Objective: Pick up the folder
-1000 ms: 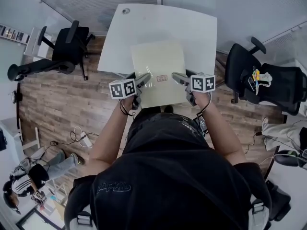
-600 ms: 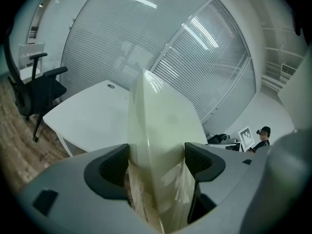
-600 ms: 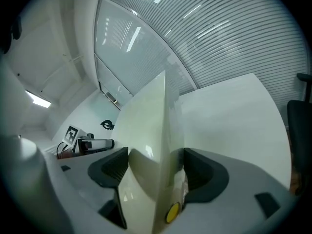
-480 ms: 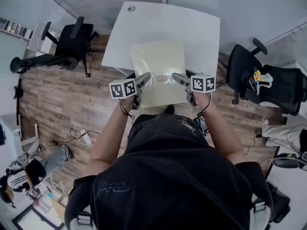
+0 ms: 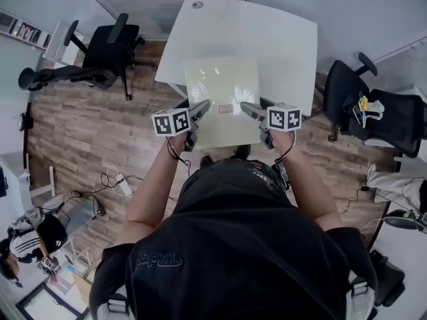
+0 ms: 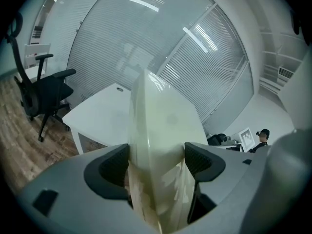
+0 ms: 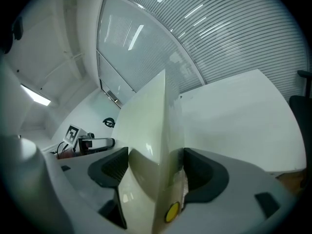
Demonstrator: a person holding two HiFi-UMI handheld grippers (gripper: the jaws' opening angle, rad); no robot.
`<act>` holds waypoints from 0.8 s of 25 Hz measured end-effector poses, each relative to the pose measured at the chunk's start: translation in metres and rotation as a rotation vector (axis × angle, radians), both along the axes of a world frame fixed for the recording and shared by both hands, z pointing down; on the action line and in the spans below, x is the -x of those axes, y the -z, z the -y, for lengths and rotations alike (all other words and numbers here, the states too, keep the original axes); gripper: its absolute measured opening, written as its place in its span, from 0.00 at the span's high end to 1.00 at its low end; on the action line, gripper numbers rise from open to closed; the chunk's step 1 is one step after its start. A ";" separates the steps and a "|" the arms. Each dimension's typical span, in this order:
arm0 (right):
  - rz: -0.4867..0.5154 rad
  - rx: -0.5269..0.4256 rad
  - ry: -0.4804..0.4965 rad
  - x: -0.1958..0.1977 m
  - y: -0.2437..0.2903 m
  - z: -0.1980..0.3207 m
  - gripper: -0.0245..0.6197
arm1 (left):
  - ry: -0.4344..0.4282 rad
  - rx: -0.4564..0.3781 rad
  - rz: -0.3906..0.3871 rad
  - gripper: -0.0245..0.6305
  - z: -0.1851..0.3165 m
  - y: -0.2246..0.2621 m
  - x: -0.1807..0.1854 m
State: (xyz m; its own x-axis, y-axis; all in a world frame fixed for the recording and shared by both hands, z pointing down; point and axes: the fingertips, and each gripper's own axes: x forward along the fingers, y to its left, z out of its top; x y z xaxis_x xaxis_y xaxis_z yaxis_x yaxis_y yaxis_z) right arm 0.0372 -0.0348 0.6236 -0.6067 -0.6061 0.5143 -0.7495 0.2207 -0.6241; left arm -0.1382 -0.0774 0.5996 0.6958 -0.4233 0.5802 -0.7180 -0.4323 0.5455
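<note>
In the head view, the pale yellow folder is seen stretched between the two claws, its near corners taken from either side; the left claw is set on the near left edge and the right claw on the near right edge, with a small red label between them; the far part of the folder lies over the white desk ahead of the claws, while the near part juts past the desk's edge toward the person; black office chairs are seen well off to either side.

In the left claw view, the folder is met edge-on, clamped between the dark pads; the desk is seen beyond and below the claw.

In the right claw view, the same is shown: the jaws are closed on the folder's edge, with a round yellow sticker just inside the grip; the desk top spreads ahead and to the right.

The grasp is judged complete on both sides; the lift appears begun, though whether the far edge is clear of the desk cannot be told; raising the folder fully free is what seems left.
</note>
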 end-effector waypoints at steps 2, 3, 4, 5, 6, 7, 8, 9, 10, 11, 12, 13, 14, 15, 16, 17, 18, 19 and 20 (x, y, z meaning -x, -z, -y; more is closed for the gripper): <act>0.002 -0.001 -0.006 0.012 0.001 -0.008 0.42 | -0.008 -0.003 0.001 0.41 -0.006 0.001 0.011; 0.001 0.000 -0.013 0.018 0.003 -0.013 0.41 | -0.012 -0.003 0.001 0.41 -0.010 0.001 0.016; -0.001 0.001 -0.021 0.023 0.004 -0.017 0.41 | -0.018 -0.002 -0.001 0.41 -0.013 0.002 0.021; -0.003 0.001 -0.028 0.029 0.005 -0.021 0.41 | -0.023 -0.001 -0.004 0.41 -0.016 0.002 0.027; -0.001 0.000 -0.035 0.034 0.008 -0.025 0.41 | -0.028 0.001 -0.006 0.41 -0.019 0.003 0.031; 0.003 -0.003 -0.040 0.040 0.010 -0.028 0.42 | -0.033 0.001 -0.006 0.41 -0.022 0.003 0.036; 0.007 -0.005 -0.045 0.044 0.012 -0.033 0.41 | -0.037 0.000 -0.004 0.41 -0.025 0.002 0.040; 0.008 -0.007 -0.051 0.048 0.013 -0.038 0.41 | -0.041 -0.001 -0.001 0.41 -0.029 0.001 0.044; 0.005 -0.009 -0.058 0.051 0.013 -0.043 0.41 | -0.046 -0.003 -0.001 0.41 -0.033 0.000 0.048; 0.000 -0.010 -0.066 0.054 0.013 -0.048 0.41 | -0.052 -0.007 -0.005 0.41 -0.036 0.001 0.052; -0.004 -0.012 -0.076 0.060 0.014 -0.053 0.41 | -0.061 -0.010 -0.011 0.41 -0.040 0.003 0.057; -0.006 -0.016 -0.085 0.068 0.015 -0.059 0.41 | -0.070 -0.013 -0.017 0.41 -0.044 0.004 0.064; -0.007 -0.020 -0.095 0.076 0.017 -0.065 0.41 | -0.079 -0.016 -0.023 0.41 -0.049 0.006 0.071; -0.008 -0.023 -0.104 0.084 0.017 -0.071 0.42 | -0.088 -0.019 -0.028 0.41 -0.054 0.008 0.078; -0.012 -0.023 -0.112 0.089 0.016 -0.076 0.42 | -0.096 -0.022 -0.032 0.41 -0.057 0.009 0.083; -0.015 -0.020 -0.120 0.092 0.014 -0.080 0.42 | -0.103 -0.022 -0.033 0.41 -0.059 0.009 0.086; -0.015 -0.018 -0.127 0.094 0.014 -0.081 0.41 | -0.109 -0.020 -0.030 0.41 -0.060 0.008 0.088; -0.010 -0.018 -0.134 0.095 0.014 -0.082 0.41 | -0.114 -0.016 -0.027 0.41 -0.060 0.007 0.088; -0.005 -0.017 -0.140 0.096 0.014 -0.082 0.41 | -0.119 -0.012 -0.028 0.41 -0.059 0.006 0.088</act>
State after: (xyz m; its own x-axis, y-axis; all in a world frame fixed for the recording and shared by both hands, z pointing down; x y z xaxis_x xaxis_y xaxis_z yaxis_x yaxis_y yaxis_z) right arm -0.0593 0.0477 0.6093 -0.5132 -0.6930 0.5063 -0.7769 0.1244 -0.6172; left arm -0.2263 -0.0179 0.5935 0.7573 -0.3432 0.5556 -0.6458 -0.5203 0.5588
